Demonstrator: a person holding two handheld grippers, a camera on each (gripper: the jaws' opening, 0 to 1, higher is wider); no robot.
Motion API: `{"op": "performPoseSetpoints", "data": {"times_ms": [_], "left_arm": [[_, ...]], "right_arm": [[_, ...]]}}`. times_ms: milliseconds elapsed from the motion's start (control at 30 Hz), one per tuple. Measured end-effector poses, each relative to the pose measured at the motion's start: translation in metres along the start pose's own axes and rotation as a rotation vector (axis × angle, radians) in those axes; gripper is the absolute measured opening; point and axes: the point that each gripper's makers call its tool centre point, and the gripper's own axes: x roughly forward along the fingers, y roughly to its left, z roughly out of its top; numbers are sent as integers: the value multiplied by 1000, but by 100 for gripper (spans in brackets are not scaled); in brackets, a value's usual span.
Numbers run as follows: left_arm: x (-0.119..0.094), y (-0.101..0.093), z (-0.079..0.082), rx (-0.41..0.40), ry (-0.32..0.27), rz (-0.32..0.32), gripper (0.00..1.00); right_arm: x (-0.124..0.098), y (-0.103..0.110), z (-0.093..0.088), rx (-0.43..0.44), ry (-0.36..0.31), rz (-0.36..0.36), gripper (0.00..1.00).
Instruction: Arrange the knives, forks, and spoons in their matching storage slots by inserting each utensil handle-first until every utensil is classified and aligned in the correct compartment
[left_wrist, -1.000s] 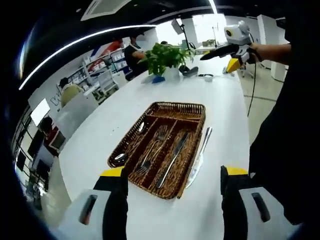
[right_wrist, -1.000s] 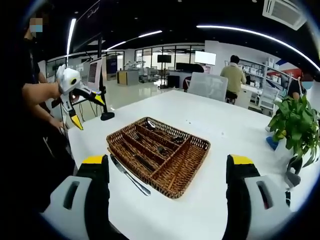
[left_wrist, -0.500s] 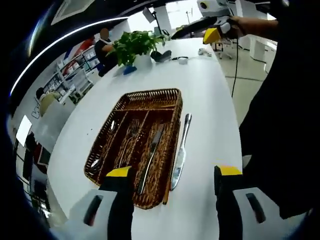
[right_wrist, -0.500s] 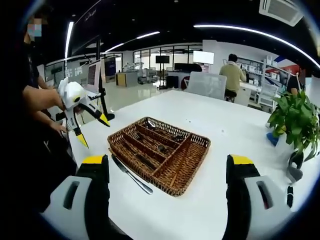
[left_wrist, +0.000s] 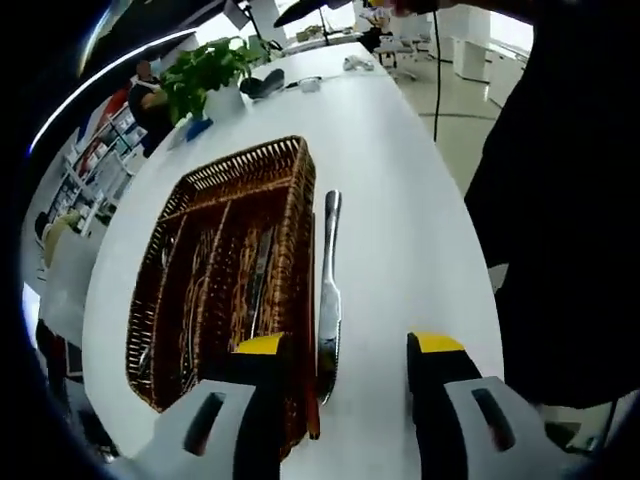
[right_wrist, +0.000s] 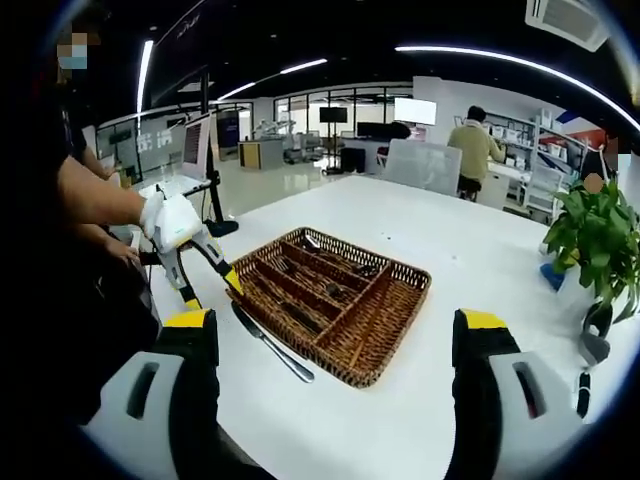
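**Left gripper closes in on the stray knife**

Beside the tray (left_wrist: 290, 200), on its right edge as the left gripper view frames it, one knife (left_wrist: 328, 290) lies loose on the white table (left_wrist: 400, 170), parallel to the wicker wall and just clear of it. Over the last second this view has swung from a far look at the whole tray to a close look down at the knife, so the left gripper (left_wrist: 342, 345) has dropped toward it. In the right gripper view the left gripper (right_wrist: 208, 278) now hangs low at the tray's (right_wrist: 400, 330) near-left corner, tips pointing down just above the knife (right_wrist: 272, 343), where earlier it was held high and well off the tray. The judgement: the pick-up of the knife is about to start, and the knife is the last utensil outside the compartments.

The left gripper's jaws stand wide apart, straddling the knife's near end, holding nothing and not yet touching it as far as can be told. To the tray's right, the right gripper (right_wrist: 335, 330) waits back from the table edge, jaws equally wide, empty.
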Motion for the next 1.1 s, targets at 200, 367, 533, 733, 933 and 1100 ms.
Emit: {"op": "performPoseSetpoints", "data": {"times_ms": [200,367,533,733,933,1100], "left_arm": [[19,1,-9,-7,20,-41,43],[29,-4,-13,-55,33,-86,43],[36,-6,-15,-69,41,-88,45],[36,-5,-14,-80,34,-65,46],[36,-6,-13,-108,30,-72,47],[35,-12,-13,-120,24,-94,45]], "right_arm": [[-2,1,-2,13,-2,0,100],[-4,0,-3,26,-4,-6,100],[-7,-2,-6,38,-4,-18,100],[-9,-3,-9,45,-2,-22,100],[-8,-2,-9,47,-2,-19,100],[-8,-1,-8,45,-3,-17,100]]}}
